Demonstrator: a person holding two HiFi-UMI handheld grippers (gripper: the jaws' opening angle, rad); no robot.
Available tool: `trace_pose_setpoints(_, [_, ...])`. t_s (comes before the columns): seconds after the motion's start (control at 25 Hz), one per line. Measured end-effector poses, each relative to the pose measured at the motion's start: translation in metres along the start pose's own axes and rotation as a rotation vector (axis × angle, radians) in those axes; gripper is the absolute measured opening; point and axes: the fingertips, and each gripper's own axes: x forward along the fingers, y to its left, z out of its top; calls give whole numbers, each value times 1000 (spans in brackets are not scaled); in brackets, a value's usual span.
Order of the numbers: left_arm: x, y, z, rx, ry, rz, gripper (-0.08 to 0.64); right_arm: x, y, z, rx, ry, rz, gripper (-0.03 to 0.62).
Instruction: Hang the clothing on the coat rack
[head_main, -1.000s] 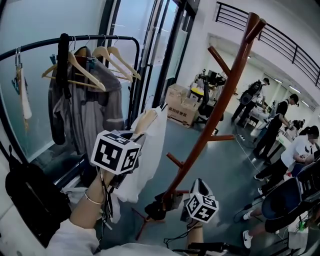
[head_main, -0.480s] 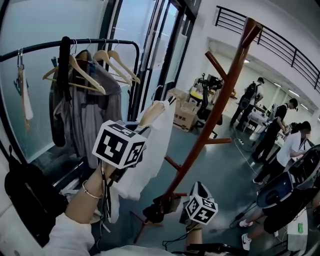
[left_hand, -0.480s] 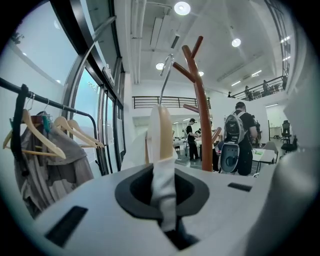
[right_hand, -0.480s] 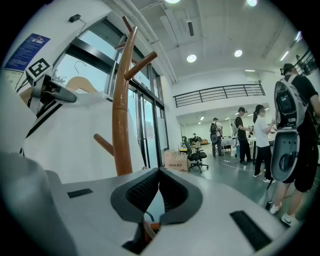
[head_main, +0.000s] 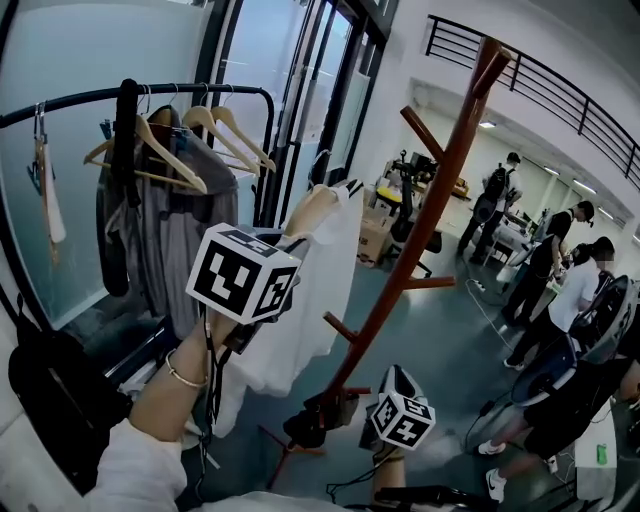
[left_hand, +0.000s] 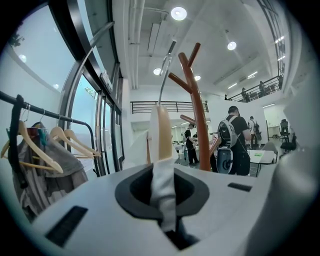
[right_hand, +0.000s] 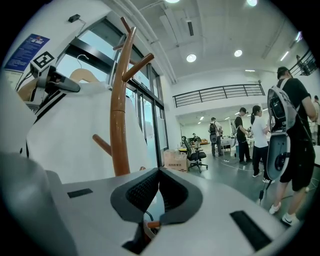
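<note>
Up beside the coat rack (head_main: 418, 215), just left of its trunk, the white shirt (head_main: 300, 310) hangs on a wooden hanger (head_main: 312, 208), and the left gripper (left_hand: 163, 197) has its jaws clamped tight on one hanger shoulder right through the cloth. I'd guess the shirt is light and floppy and could slide off if tipped, so the stiff wood is the smart place to hold while the metal hook (left_hand: 166, 75) goes over a peg. Lower down by the trunk, the right gripper (right_hand: 159, 186) sits with its jaws closed on nothing, and a clothes rail (head_main: 200, 92) of hangers stands off to the left
</note>
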Motion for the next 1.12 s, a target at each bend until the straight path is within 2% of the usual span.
trace_pose_setpoints(0.32, [6, -18, 29, 56, -39, -4, 20, 2, 1, 11, -17, -7, 17, 23])
trace_pose_setpoints(0.76, [15, -34, 55, 48, -53, -39, 20, -1, -5, 16, -8, -21, 26, 23])
trace_pose_setpoints(1.12, [24, -46, 78, 125, -52, -39, 20, 0, -10, 12, 10, -19, 29, 23])
